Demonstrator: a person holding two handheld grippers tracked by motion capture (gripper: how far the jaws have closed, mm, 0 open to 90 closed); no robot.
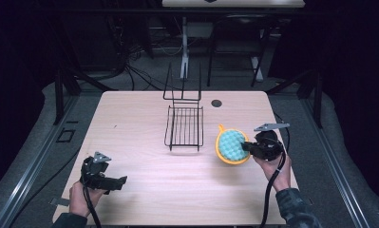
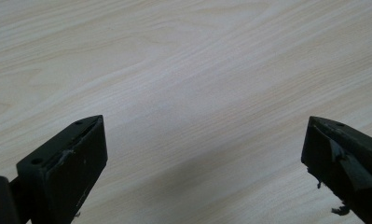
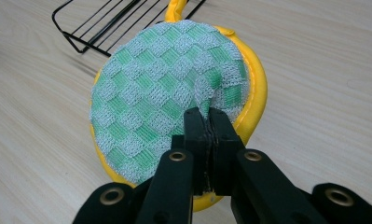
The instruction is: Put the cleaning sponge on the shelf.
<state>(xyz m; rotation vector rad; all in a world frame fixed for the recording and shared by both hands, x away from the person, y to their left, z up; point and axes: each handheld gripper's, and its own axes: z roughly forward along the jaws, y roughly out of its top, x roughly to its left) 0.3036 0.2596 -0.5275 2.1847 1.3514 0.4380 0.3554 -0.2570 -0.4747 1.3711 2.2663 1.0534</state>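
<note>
Our right claw (image 3: 207, 122) pinches the round sponge (image 3: 165, 88); wire rack (image 1: 184, 127) lies just left, toward the bench's middle. Left claw (image 2: 202, 158) gapes wide, farther off.

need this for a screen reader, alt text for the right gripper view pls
The right tool is shut, pinching the green checked cloth face of a round yellow-rimmed pad on a pale wooden table. A black wire rack lies just beyond the pad.
</note>
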